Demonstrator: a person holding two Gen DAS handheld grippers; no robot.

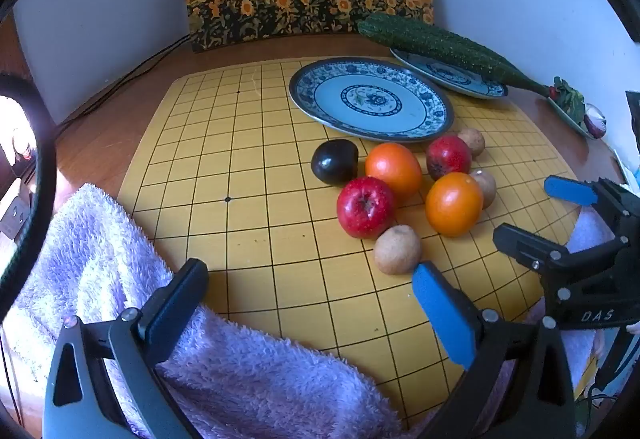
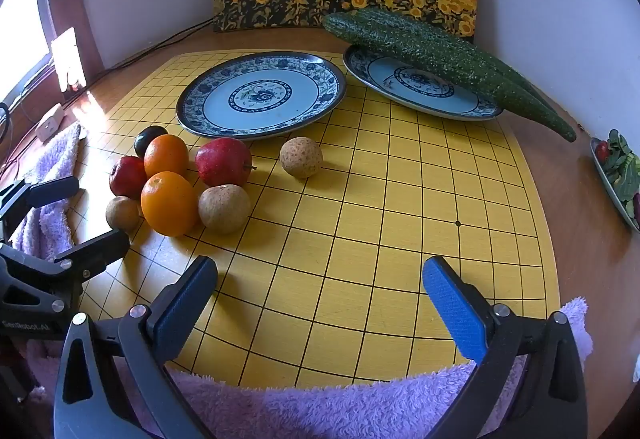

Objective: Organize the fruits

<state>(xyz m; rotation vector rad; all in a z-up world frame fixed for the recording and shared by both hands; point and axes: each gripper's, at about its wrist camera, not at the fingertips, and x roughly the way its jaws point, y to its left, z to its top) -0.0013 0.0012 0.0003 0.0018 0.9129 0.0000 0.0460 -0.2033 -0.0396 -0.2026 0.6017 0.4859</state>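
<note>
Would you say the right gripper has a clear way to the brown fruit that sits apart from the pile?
Probably yes: the right gripper is open, and only bare board lies between it and that brown fruit, which touches nothing.

Fruit, eight pieces, clustered on the yellow gridded board (image 2: pixel 360 219), just in front of the empty blue-patterned plate (image 2: pixel 260 95).
- Two oranges: nearer one (image 2: pixel 169 203), farther one (image 2: pixel 165 155); glossy, touching.
- Two red apples: one (image 2: pixel 224 161) lying tilted, stem sideways; one (image 2: pixel 127 177) at the cluster's left edge.
- One dark plum (image 2: pixel 149 139), at the back, nearest the plate's rim.
- Three brown, speckled round fruits: one (image 2: pixel 224 207) against the nearer orange; one smaller (image 2: pixel 122 213) at the front left; one (image 2: pixel 301 157) standing apart to the right.
</note>
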